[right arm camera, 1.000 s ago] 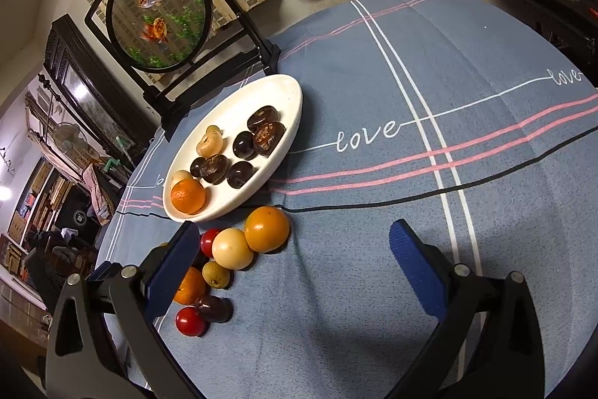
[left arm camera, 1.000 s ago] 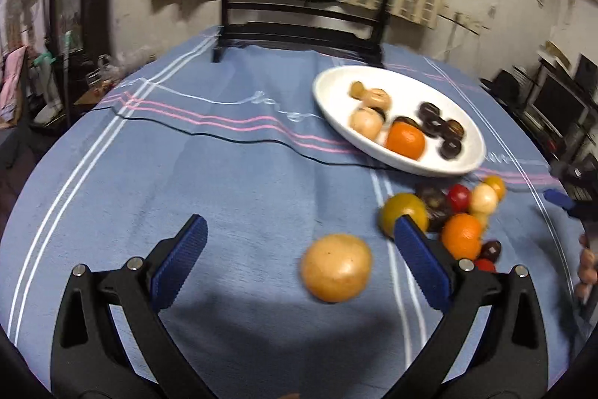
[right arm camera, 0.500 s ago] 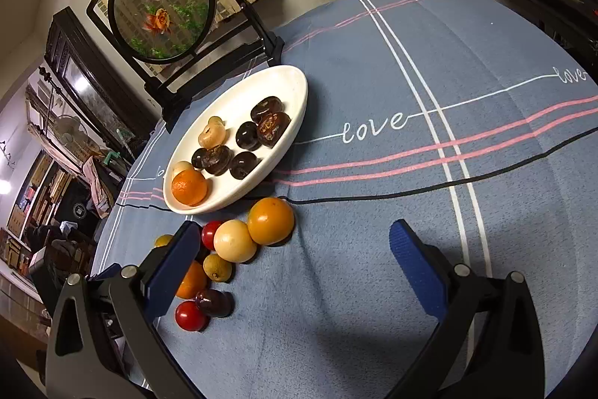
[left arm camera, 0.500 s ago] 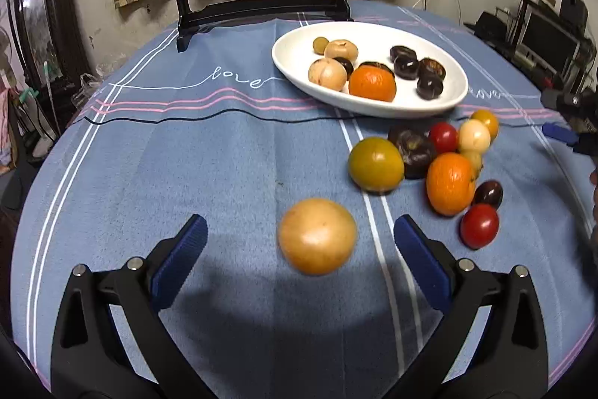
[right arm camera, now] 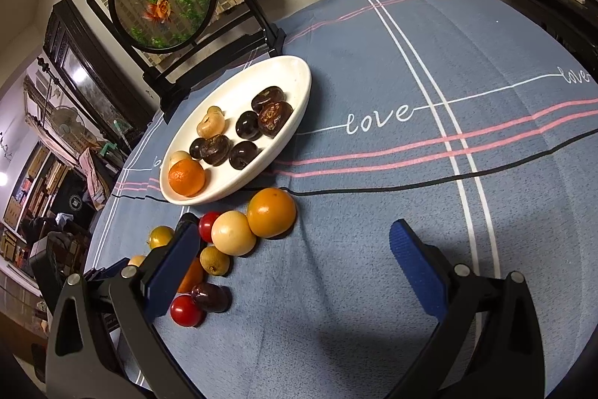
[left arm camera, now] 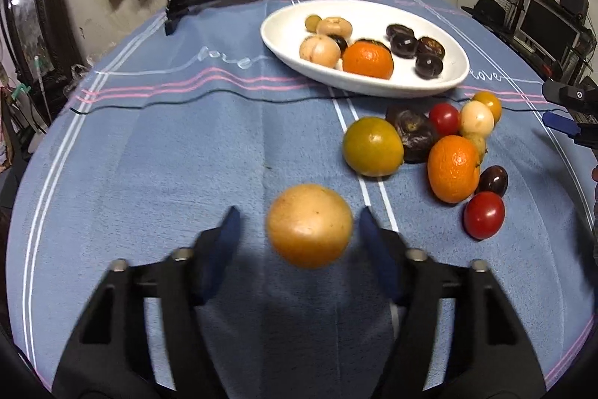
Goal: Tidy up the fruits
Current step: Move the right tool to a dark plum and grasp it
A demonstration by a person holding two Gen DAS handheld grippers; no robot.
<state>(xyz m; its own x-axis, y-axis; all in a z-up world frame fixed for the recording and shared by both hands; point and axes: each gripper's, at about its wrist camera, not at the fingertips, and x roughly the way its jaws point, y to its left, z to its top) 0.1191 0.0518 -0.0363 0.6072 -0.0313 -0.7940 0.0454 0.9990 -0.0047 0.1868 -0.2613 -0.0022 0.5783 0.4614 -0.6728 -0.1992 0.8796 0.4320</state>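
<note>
Fruit pile (left arm camera: pixel 441 152) beside plate (left arm camera: pixel 454 70); yellow fruit (left arm camera: pixel 309 225) apart.

Blue striped tablecloth (left arm camera: pixel 149 156), white plate (left arm camera: pixel 284 36)

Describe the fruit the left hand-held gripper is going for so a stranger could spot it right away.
Start at the white oval plate on the blue tablecloth. Nearer than the fruit cluster beside it, one yellow-orange round fruit sits alone between the fingers of the left hand-held gripper. It is paler than the oranges and touches no other fruit.
</note>
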